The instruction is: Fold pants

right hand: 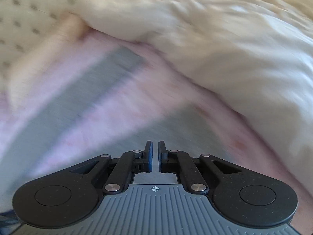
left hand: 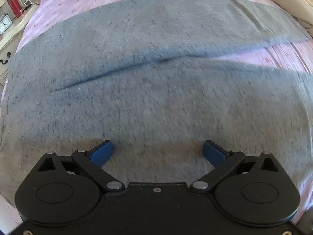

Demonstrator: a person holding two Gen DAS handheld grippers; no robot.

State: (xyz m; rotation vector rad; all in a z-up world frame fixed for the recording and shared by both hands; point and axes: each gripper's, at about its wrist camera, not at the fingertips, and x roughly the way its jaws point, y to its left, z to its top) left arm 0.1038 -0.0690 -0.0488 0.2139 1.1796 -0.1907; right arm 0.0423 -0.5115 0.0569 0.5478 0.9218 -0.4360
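Here, the grey pants [left hand: 156,90] are lying spread flat across the pink bedsheet [left hand: 64,2], their legs running crosswise to the left gripper [left hand: 157,152], which is hovering directly above them with jaws spread wide and nothing between them. Rightward, the legs are parting, showing sheet between. The right gripper [right hand: 154,155] is nearly closed, seemingly empty, over one leg's far end. The left hand is probably nearer the bulk. The cream duvet [right hand: 225,49] is crowding the pants' right side.
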